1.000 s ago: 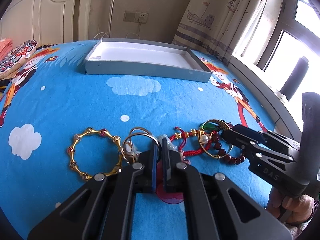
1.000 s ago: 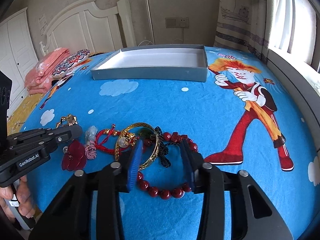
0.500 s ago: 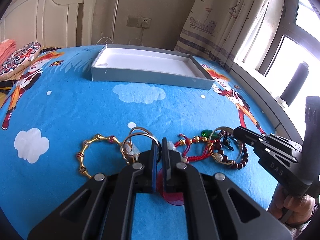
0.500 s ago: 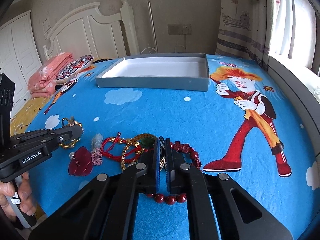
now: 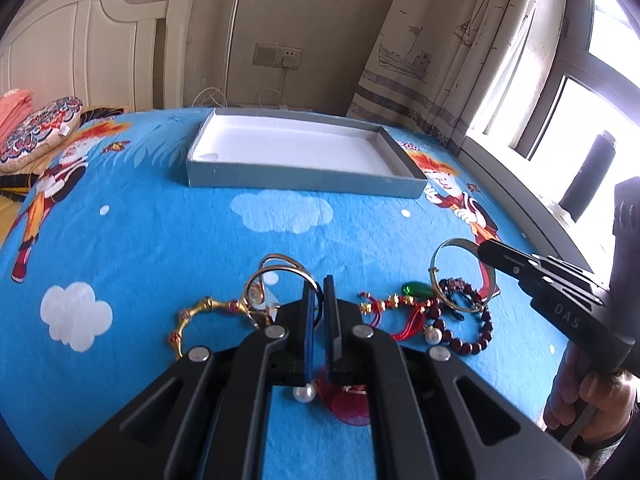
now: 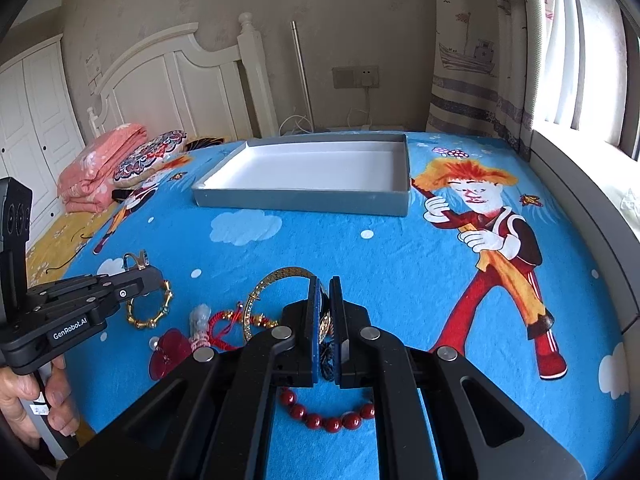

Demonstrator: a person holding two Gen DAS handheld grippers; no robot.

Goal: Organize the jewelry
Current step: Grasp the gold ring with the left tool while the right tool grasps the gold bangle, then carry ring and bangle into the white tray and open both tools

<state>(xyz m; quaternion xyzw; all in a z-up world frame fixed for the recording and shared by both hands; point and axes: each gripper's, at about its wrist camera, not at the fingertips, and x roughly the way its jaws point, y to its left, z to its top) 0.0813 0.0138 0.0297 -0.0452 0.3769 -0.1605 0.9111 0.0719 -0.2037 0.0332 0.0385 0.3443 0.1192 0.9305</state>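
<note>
A: Right tool (image 6: 324, 300) is clamping the gold bangle (image 6: 280, 276), lifting it off the bed (image 6: 400, 264). Left tool (image 5: 316, 304) is pinching the thin rings (image 5: 280, 270).

B: Raising both straight up, clearing the red cord (image 5: 400, 320), then heading for the grey box (image 5: 304, 178).

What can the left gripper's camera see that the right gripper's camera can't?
Only the left view shows the green bead and the thin double rings pinched in the left gripper. Only the right view shows the folded pink blanket and white wardrobe. Both show the grey tray, the blue cartoon bedsheet and the gold bangle held by the right gripper.
</note>
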